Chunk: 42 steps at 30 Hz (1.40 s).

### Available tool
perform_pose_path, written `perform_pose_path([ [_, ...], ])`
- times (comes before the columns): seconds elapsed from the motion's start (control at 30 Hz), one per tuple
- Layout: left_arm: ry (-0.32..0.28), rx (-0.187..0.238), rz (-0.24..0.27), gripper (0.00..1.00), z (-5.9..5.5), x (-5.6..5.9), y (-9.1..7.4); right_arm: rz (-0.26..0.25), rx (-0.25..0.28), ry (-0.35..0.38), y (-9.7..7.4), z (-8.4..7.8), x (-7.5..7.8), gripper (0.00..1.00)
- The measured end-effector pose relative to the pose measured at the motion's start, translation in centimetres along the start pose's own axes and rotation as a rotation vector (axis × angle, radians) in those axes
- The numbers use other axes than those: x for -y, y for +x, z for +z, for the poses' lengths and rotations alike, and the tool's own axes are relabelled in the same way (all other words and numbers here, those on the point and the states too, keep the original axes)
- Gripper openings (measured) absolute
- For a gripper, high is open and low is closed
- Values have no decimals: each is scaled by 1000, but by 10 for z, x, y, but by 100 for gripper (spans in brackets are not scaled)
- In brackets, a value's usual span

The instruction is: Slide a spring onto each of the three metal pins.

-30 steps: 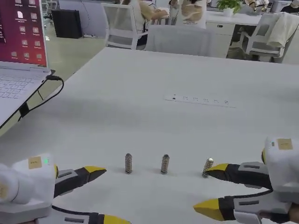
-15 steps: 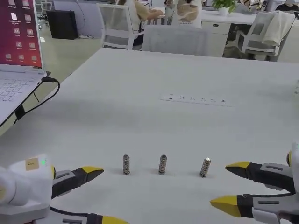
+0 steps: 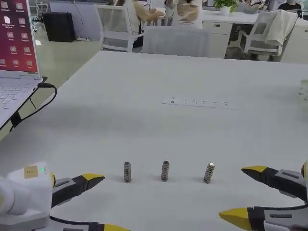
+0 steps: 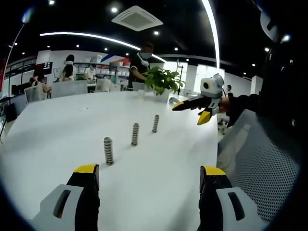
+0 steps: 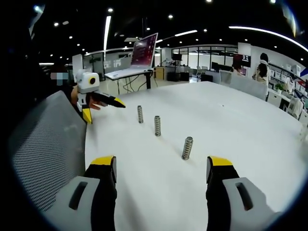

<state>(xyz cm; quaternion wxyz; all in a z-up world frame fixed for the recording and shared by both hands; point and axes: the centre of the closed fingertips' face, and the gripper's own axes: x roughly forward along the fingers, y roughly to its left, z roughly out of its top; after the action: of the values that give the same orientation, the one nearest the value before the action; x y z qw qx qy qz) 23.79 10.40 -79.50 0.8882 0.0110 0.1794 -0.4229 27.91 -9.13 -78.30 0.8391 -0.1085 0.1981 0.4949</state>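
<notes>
Right gripper [image 3: 232, 191] withdrew; three springs [image 3: 165, 171] stand upright.

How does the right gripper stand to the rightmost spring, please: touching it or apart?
Apart. The head view shows bare table between the right gripper and the rightmost spring; the right gripper view shows that gap too.

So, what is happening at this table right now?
A person holds a pair of tongs in each hand over a white table. Three springs stand in a row between them: the left spring, the middle spring and the right spring, which leans a little. Each seems to sit on its pin already. The left tongs and the right tongs are both open, hold nothing and touch no spring. A laptop sits at the table's left edge.
</notes>
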Motion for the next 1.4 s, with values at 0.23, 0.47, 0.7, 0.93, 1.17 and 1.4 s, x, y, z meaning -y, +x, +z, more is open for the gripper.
perform_pose_path([
  [0.23,-7,1,10,83,-1,-3,-2,-18,-14,6,2,-10,1,84],
  [0.47,-13,1,20,84,-4,-7,-3,-39,2,33,1,-12,2,87],
  [0.7,-16,5,34,85,-4,-14,-4,-47,-1,45,1,-15,2,87],
  [0.93,-20,11,41,85,-3,-16,-4,-44,1,50,3,-14,1,86],
  [1.17,-17,8,41,85,-3,-16,-4,-44,-2,54,3,-15,1,86],
  [1.4,-17,4,44,85,-4,-16,-4,-45,0,56,3,-15,2,86],
])
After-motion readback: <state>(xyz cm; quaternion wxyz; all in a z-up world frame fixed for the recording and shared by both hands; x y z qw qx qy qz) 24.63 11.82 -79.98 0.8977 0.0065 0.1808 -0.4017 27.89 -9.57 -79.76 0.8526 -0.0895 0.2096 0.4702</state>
